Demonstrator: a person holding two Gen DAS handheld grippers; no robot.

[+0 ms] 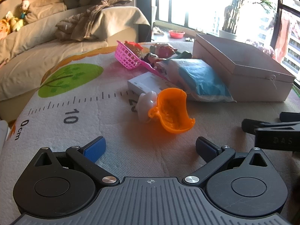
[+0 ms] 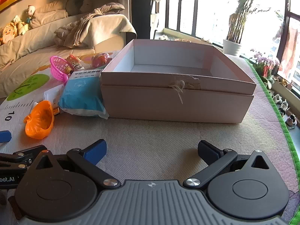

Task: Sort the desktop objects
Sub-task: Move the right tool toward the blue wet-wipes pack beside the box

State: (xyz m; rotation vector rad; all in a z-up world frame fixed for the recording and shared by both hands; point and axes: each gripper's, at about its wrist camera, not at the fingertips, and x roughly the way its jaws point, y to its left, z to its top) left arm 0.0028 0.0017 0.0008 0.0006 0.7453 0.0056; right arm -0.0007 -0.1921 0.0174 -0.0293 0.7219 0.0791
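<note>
An orange shell [image 1: 171,111] is seen lying on its side on the bench [image 1: 93,123], its hollow turned toward the left wrist camera, with a white piece [image 1: 147,103] touching it at about 10 o'clock. Beyond it, at 12 o'clock, a flat white box [image 1: 144,83] lies on the mat, and a blue pack [image 1: 198,78] is set at 1 o'clock, resting against the near wall of a large open carton [image 1: 243,69]. Farther back, at 11 o'clock from the shell, a pink basket [image 1: 127,56] is tipped on its side, with small toys [image 1: 161,51] gathered just beside it; what kind of toys cannot be told.

In the right wrist view the carton [image 2: 178,103] fills the middle, its inside bare and white, a knot of twine [image 2: 180,87] fixed on its front wall. The blue pack [image 2: 82,95] is seen touching the carton's left corner, and the orange shell [image 2: 40,119] lies at 9 o'clock, near the pack but apart from it.

The left tool [image 1: 150,147] is held spread wide over the mat, tilted downward, with nothing between its fingers; the shell lies just ahead of it, untouched. The right tool [image 2: 151,149] is likewise spread wide with nothing gripped, pointed at the carton's front wall. A ruler print [image 1: 71,112] and a green tree print [image 1: 70,80] are seen on the mat at 9 to 10 o'clock, and a sofa [image 1: 37,43] with plush toys [image 1: 11,22] stands behind.
</note>
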